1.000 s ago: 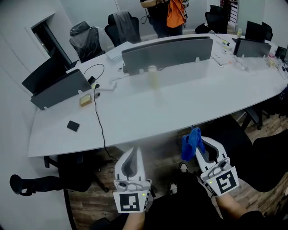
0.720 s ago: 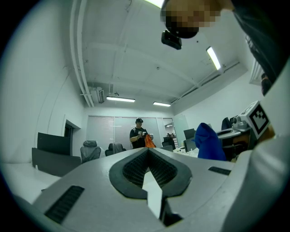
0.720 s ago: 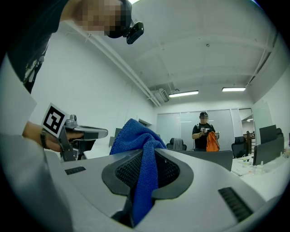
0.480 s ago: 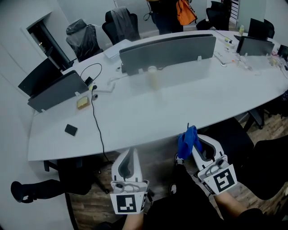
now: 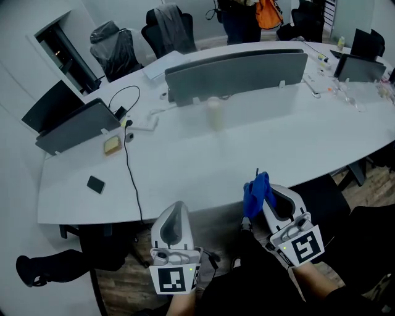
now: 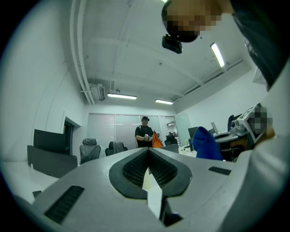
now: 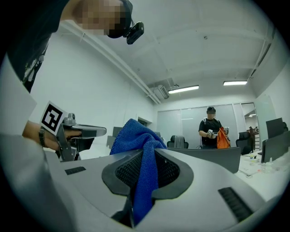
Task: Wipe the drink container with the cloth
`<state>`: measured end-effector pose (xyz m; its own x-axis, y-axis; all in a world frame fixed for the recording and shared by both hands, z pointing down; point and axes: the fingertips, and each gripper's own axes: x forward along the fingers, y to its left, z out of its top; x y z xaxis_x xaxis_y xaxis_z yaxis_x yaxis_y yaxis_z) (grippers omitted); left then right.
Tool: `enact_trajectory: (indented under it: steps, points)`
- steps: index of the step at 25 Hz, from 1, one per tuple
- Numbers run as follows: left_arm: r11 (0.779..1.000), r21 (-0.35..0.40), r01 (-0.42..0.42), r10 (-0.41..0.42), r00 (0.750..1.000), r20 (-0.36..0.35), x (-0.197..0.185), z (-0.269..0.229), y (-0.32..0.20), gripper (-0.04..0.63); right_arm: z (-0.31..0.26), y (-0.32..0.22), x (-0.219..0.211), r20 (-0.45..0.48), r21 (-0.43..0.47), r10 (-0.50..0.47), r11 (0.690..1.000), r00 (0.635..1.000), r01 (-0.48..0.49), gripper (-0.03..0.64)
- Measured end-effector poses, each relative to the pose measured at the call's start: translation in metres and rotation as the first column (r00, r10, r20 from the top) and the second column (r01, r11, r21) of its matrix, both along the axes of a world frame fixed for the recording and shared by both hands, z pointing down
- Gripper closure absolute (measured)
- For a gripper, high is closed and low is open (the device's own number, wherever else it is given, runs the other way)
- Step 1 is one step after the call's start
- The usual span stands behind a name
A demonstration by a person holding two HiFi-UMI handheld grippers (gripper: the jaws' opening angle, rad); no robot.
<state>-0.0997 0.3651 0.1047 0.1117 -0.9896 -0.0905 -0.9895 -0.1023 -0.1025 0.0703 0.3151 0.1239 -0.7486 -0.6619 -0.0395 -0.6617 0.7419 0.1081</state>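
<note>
Head view is showing a long white table (image 5: 203, 166), with a dark phone (image 5: 95, 184) lying near its left end and a black cable (image 5: 131, 166) running across the top to the near edge. Just below that edge the left gripper (image 5: 175, 208) is hovering over the wooden floor (image 5: 123, 284), pointing toward the table. Its jaws are pressing together with nothing between them, as the left gripper view is making plain. Farther in, near the table's middle, the drink container (image 5: 214, 112), a pale upright cup, is standing just in front of a grey divider panel (image 5: 237, 74), well apart from both grippers. To the right, the blue cloth (image 5: 257, 192) is bunching up over the tips of the right gripper (image 5: 264, 197), which is sitting at the table's near edge. Right gripper view is showing those jaws clamping on the cloth, one fold rising above them and a strip hanging down through the gap. Beyond the table's far side a person (image 5: 237, 18) in dark clothes is standing, holding something orange (image 5: 270, 13).
</note>
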Motion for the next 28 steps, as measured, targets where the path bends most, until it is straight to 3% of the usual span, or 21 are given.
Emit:
enact_trajectory:
  steps: [17,28]
  points:
    - [1.0,0.005,0.02,-0.02,1.0,0.007,0.006,-0.012,-0.151,0.594,-0.006,-0.153,0.009,0.005,-0.017,-0.01,1.0,1.0,0.01,0.571]
    - [0.999,-0.016,0.041,-0.041,0.999,0.018,0.017,-0.012,-0.206,0.594,-0.007,-0.212,0.014,0.027,-0.029,-0.051,0.998,0.998,0.052,0.571]
